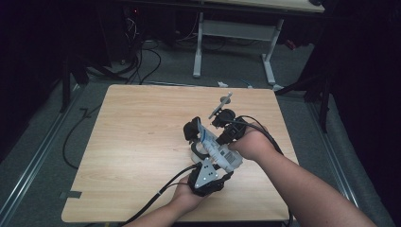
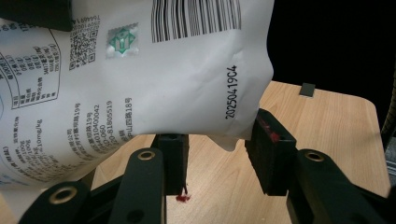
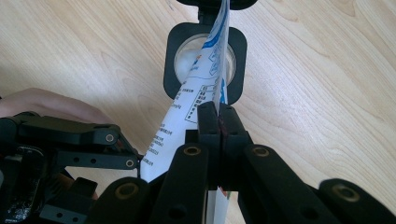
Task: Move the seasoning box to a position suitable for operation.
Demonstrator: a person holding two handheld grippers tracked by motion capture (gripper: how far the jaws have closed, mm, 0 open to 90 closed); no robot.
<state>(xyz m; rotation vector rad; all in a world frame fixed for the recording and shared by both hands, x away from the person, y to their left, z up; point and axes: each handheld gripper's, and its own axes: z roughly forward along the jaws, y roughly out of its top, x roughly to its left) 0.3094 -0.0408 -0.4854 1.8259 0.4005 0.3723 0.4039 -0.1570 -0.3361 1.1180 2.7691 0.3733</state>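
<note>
Right gripper view: bag (image 3: 205, 88) hides most of container (image 3: 175, 56) mouth.

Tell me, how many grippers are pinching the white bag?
2. The right gripper pinches the bag along its thin edge, above a black-rimmed jar. The left gripper holds the bag's bottom part between its jaws, above the table.
</note>
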